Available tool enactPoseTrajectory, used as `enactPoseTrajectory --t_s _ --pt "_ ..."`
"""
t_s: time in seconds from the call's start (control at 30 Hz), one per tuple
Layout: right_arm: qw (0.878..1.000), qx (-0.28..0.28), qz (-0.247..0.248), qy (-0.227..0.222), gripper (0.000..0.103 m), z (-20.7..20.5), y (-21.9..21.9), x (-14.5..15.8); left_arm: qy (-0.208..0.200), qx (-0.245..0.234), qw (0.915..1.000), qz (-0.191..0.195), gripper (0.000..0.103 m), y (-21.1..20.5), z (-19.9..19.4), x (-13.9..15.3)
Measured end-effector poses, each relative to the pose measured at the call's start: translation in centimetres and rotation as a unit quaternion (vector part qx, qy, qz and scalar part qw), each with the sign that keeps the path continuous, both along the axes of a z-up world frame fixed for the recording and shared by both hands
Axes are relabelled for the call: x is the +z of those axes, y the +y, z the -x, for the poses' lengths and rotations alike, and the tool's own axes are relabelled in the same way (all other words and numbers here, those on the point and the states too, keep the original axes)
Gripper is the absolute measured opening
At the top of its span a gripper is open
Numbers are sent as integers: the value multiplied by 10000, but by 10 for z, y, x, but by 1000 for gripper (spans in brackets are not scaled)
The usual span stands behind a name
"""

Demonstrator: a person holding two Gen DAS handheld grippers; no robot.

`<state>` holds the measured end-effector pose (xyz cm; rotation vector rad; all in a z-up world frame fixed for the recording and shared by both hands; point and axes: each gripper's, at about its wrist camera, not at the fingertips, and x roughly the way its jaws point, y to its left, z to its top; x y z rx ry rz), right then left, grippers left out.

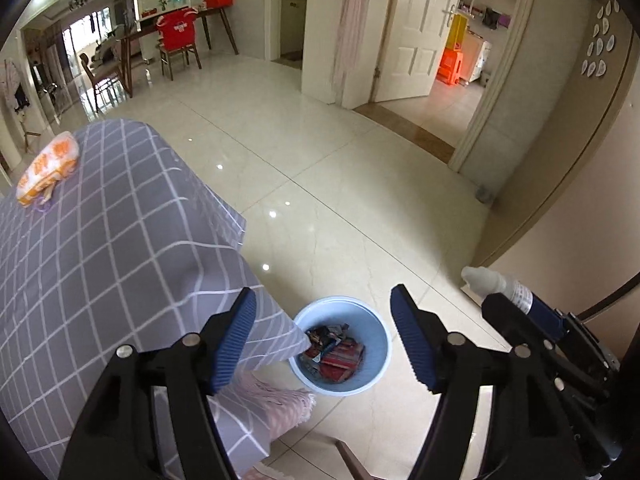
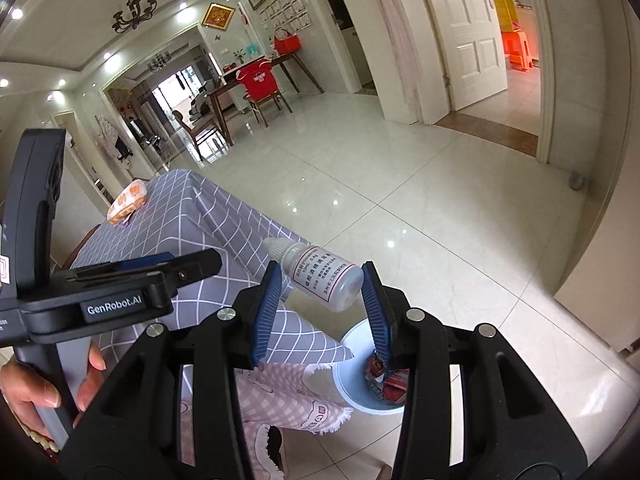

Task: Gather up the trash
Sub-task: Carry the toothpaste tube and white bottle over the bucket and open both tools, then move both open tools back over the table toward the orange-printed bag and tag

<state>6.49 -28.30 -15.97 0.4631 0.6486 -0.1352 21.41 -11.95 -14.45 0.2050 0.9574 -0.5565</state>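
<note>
A light blue trash bin (image 1: 380, 344) stands on the tiled floor beside the table, with red and dark wrappers (image 1: 340, 356) inside. My left gripper (image 1: 324, 332) is open and empty, held above the bin. My right gripper (image 2: 320, 292) is shut on a small white dropper bottle (image 2: 320, 276), held tilted above the bin (image 2: 352, 384). The bottle also shows at the right of the left wrist view (image 1: 496, 284). An orange-and-white packet (image 1: 48, 168) lies on the far part of the table; it also shows in the right wrist view (image 2: 128, 200).
The table has a grey checked cloth (image 1: 100, 240) with a pink fringed cloth (image 1: 272, 404) hanging below it. Dining chairs and a wooden table (image 1: 176, 40) stand far back. An open white door (image 1: 416, 32) and a doorway are at the right.
</note>
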Motion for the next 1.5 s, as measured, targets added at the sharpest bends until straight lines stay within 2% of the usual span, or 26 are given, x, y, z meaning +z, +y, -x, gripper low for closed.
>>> enactPoseTrajectory --t_s 0.33,0.37,0.4,0.43,0.53,0.67,0.9,1.07,1.2,1.33,1.5 --pt "10000 -4 19 -6 42 -4 -1 -3 -72 82 9999 7 68 6 -5 4" --pt "10000 -6 27 -7 45 -6 -1 -5 -85 89 9999 10 68 7 -5 4" --pt "10000 -22 53 23 62 -9 -2 -7 -92 91 9999 7 68 8 -5 5" --pt "9998 -130 132 121 70 -12 -3 -10 -102 102 9999 1 68 9 -5 6" --pt "9994 -160 117 291 70 -19 -5 -19 -136 98 9999 -9 68 12 -5 7" --pt "9994 -146 56 292 70 -19 -3 -20 -210 144 9997 -18 68 18 -5 10" --pt "9996 238 141 109 70 -34 21 3 -307 431 9986 44 68 49 -20 27" --pt "9971 728 225 -46 70 -65 58 24 -426 807 9958 31 68 90 -44 40" --pt "9925 1166 355 -134 70 -104 96 41 -673 1176 9904 -258 68 135 -74 50" --pt "9864 1587 425 -90 70 -152 135 50 -1007 1424 9818 -746 72 178 -109 57" --pt "9804 1930 394 74 70 -210 182 49 -1054 1580 9772 -948 72 223 -160 54"
